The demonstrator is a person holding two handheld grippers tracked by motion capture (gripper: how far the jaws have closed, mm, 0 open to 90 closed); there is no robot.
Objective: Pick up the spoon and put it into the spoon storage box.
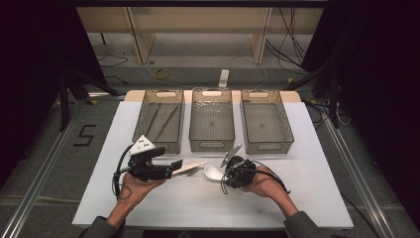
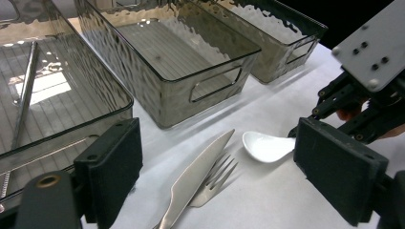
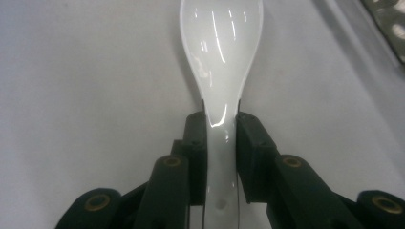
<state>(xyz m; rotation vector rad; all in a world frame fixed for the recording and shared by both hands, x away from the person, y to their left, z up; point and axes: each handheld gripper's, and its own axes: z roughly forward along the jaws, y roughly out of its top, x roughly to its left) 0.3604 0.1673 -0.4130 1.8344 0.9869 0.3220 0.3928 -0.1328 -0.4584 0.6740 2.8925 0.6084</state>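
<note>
A white ceramic spoon (image 1: pixel 213 172) (image 3: pixel 222 52) lies on the white table, bowl pointing left in the high view. My right gripper (image 1: pixel 224 174) (image 3: pixel 221 129) is shut on its handle, both pads pressed against the sides. A pale knife (image 2: pixel 196 176) (image 1: pixel 190 167) and a fork (image 2: pixel 217 180) lie side by side just left of the spoon (image 2: pixel 265 145). My left gripper (image 1: pixel 176 166) (image 2: pixel 219 162) stands open with its jaws wide. The knife and fork lie on the table between and ahead of them, untouched.
Three smoky clear bins stand in a row at the back: left (image 1: pixel 141 116), middle (image 1: pixel 212 145) and right (image 1: pixel 286 119). The left bin holds thin metal rods (image 1: pixel 166 121) (image 2: pixel 26 90). White tabletop (image 1: pixel 198 203) lies bare toward the near edge.
</note>
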